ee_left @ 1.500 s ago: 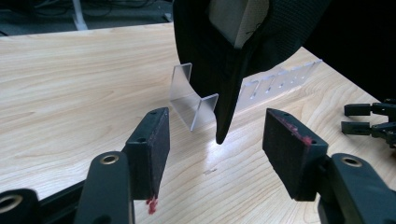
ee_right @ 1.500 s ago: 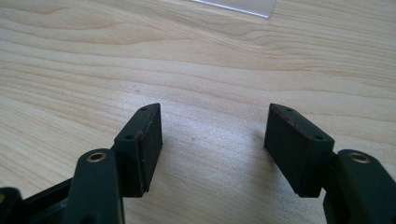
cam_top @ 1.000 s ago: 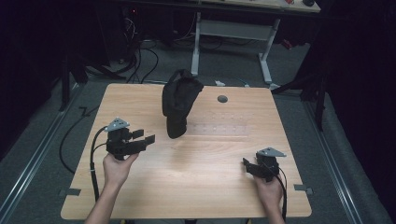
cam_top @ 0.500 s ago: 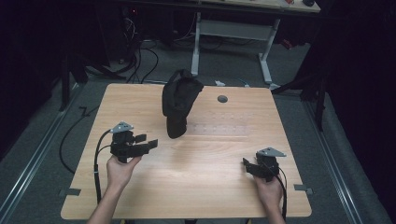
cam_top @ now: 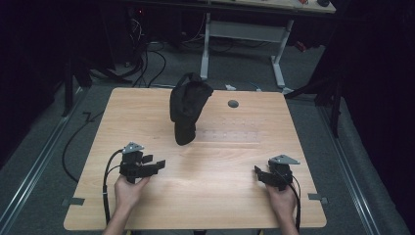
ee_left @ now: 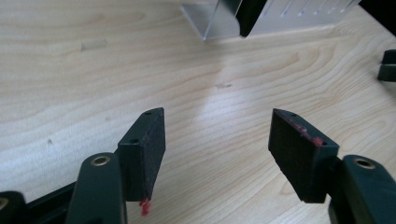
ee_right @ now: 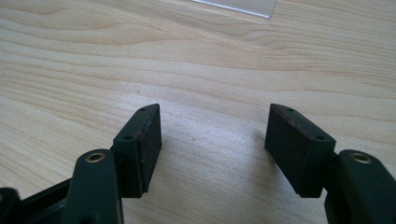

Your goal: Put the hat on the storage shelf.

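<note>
A black fabric item [cam_top: 187, 105] hangs on a clear stand [ee_left: 219, 18] at the middle back of the wooden table [cam_top: 220, 196]. My left gripper [cam_top: 154, 162] hovers low at the front left, open, its jaws pointing right toward the table's middle. In the left gripper view the left gripper [ee_left: 217, 135] holds nothing between its pads, and the stand's base lies ahead with the black fabric [ee_left: 250, 14] on it. My right gripper [cam_top: 258, 174] sits at the front right, pointing left. In the right gripper view the right gripper [ee_right: 215, 130] is open over bare wood.
A grey round cap [cam_top: 233, 104] is set into the table top right of the black item. A white-legged desk frame [cam_top: 244, 34] stands on the floor beyond the table. Cables [cam_top: 105, 196] trail from the left gripper off the front edge.
My left gripper has moved toward the near edge and a little to the right, still open. The right gripper and the black item have stayed put.
</note>
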Tool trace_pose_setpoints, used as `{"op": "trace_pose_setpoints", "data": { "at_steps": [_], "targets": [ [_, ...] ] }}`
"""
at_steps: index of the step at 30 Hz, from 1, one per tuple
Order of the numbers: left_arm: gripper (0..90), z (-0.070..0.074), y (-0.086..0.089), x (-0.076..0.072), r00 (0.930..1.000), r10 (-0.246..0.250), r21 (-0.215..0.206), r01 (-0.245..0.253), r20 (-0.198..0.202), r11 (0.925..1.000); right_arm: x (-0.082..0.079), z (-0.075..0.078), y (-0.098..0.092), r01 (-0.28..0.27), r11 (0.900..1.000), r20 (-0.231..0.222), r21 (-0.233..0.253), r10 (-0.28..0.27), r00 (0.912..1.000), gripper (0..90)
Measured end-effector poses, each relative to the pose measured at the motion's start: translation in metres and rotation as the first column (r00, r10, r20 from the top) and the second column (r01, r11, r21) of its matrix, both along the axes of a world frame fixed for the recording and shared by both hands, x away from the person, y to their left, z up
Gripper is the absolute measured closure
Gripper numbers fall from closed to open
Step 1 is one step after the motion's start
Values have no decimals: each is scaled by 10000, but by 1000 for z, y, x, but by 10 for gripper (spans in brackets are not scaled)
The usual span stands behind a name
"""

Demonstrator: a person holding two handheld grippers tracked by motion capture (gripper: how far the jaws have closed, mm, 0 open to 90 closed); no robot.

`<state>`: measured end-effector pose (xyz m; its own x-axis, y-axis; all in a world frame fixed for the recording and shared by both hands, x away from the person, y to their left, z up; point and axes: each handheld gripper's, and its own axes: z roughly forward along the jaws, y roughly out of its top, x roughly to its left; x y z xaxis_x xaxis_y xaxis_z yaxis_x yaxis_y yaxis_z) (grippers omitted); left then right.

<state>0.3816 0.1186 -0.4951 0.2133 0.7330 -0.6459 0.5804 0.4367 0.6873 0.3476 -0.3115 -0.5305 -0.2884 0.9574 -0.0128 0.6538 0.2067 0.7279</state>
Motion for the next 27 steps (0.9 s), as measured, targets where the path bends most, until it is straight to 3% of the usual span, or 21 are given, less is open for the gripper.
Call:
{"op": "trace_pose_setpoints", "data": {
  "at_steps": [3, 5, 8, 10, 12, 15, 19, 22, 23, 24, 27],
  "targets": [
    [356, -6, -1, -1, 10000, 28, 47, -27, -66, 10000, 0, 0, 0, -9, 10000, -1, 0, 9, 10000, 361],
    [354, -14, -4, -1, 9999, 14, 350, -10, -110, 9994, 0, 0, 0, -7, 10000, -3, -3, 7, 10000, 362],
    [352, -19, -5, -1, 9999, 32, 475, -25, -144, 9989, 0, 0, 0, 2, 10000, -11, 7, -2, 10000, 361],
    [352, -26, -7, -2, 10000, 63, 882, -60, -35, 9961, 0, 0, 0, 13, 10000, -10, 14, -13, 10000, 362],
    [361, -29, -7, -2, 10000, 94, 1017, -95, 11, 9948, 0, 0, 0, 9, 10000, -12, 19, -9, 10000, 362],
    [380, -41, -13, -6, 9986, 346, 1395, -401, 412, 9894, 0, 0, 0, 8, 10000, -9, 14, -8, 10000, 362],
    [379, -44, -17, -8, 9951, 497, 1696, -637, 858, 9834, 0, 0, 0, 9, 10000, -9, 9, -9, 10000, 362],
    [361, -50, -24, -13, 9887, 419, 2337, -750, 1437, 9694, 0, 0, 0, 10, 10000, -7, 0, -10, 10000, 362],
    [354, -50, -24, -13, 9887, 419, 2337, -750, 1437, 9694, 0, 0, 0, 10, 10000, -7, 0, -10, 10000, 362],
    [354, -51, -27, -15, 9876, 313, 2588, -709, 1539, 9633, 0, 0, 0, 13, 10000, -5, -6, -13, 10000, 362],
    [339, -51, -29, -15, 9888, 240, 2567, -617, 1474, 9645, 0, 0, 0, 15, 10000, -8, 6, -15, 10000, 362]
  ]
}}
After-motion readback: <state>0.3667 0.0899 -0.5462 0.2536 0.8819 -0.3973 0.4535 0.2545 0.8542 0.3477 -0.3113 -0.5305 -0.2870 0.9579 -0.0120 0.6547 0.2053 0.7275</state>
